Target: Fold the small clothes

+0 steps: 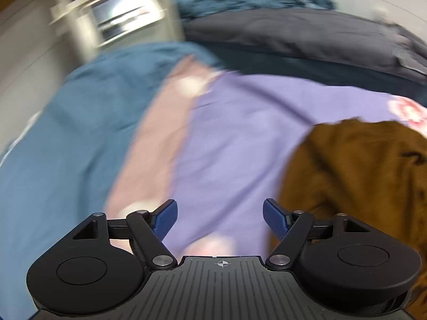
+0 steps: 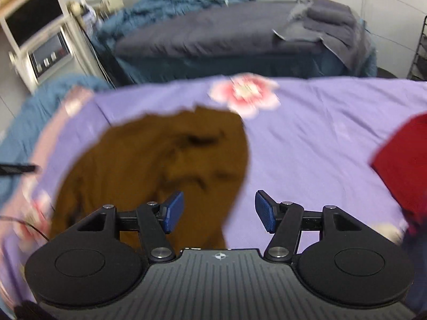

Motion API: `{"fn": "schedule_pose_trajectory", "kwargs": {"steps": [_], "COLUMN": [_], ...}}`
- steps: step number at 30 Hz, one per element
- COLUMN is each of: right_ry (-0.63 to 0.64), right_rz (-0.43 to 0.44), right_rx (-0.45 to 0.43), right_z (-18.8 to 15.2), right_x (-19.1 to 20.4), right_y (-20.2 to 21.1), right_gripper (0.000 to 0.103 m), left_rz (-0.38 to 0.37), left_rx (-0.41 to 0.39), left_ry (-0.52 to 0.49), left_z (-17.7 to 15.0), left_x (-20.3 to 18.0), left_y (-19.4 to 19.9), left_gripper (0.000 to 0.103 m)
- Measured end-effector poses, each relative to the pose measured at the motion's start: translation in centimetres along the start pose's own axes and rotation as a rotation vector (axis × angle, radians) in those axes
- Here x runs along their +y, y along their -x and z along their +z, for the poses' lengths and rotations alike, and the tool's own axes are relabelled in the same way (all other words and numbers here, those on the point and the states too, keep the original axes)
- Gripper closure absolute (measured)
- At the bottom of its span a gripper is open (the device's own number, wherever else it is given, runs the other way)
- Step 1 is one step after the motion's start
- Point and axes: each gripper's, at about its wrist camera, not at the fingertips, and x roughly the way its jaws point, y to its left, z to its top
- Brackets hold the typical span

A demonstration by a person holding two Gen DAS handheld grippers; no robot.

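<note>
**Brown garment on a lilac sheet, both tongs spread**

Nearest the lens in each wrist view sit black tongs with blue pads. Left tongs (image 1: 220,220) stand spread wide with nothing between the pads, over bare lilac sheet (image 1: 240,138). Right tongs (image 2: 219,212) are also parted and pinch nothing – their left pad shows in front of the brown garment (image 2: 160,165), the right pad over bare sheet.

That brown garment lies crumpled and unfolded on the lilac sheet, which covers a bed. In the left wrist view it lies to the right of the tongs. A pink flower print (image 2: 244,94) marks the sheet just past the garment's far edge. A pink band (image 1: 160,133) runs along the sheet's left side, and a teal blanket (image 1: 66,138) lies beyond that. A red cloth (image 2: 403,160) lies on the sheet at the right edge of the right wrist view, well apart from the brown garment.

Behind – a second bed with a dark grey cover (image 2: 208,37), folded grey bedding (image 2: 328,18) at its right end and a rumpled teal blanket along its far side. A white cabinet (image 2: 45,42) stands at the left, and pale walls close the room
</note>
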Motion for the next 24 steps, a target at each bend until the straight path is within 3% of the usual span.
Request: {"fn": "schedule_pose_trajectory", "kwargs": {"steps": [5,7,10,14,18,24], "right_ry": [0.182,0.258,0.345,0.497,0.59,0.566], "right_rz": [0.093,0.157,0.258,0.375,0.411,0.433], "right_rx": [0.02,0.03,0.062,0.105,0.174,0.299], "right_z": [-1.3,-1.7,-2.2,-3.4,-4.7,-6.4], "right_x": [3.2,5.6,9.7,15.5,19.2,20.5], "right_y": [0.7,0.3,-0.8,-1.8,-3.8,-6.6], "right_gripper": [0.039,0.039,0.039,0.039,0.04,0.053], "left_rz": [0.27,0.291,0.211,0.041,-0.083,-0.224], "left_rx": [-0.015,-0.022,-0.008,0.07,0.154,0.201], "left_ry": [0.03,0.026,0.009,-0.003,-0.054,-0.159], "left_z": [-1.5,-1.9,-3.0,-6.2,-10.0,-14.8], "left_x": [6.7,8.3,8.2,4.6,-0.6,-6.9], "left_y": [3.5,4.8,6.2,6.0,5.8,7.2], "left_gripper": [0.0,0.0,0.0,0.0,0.0,0.0]}}
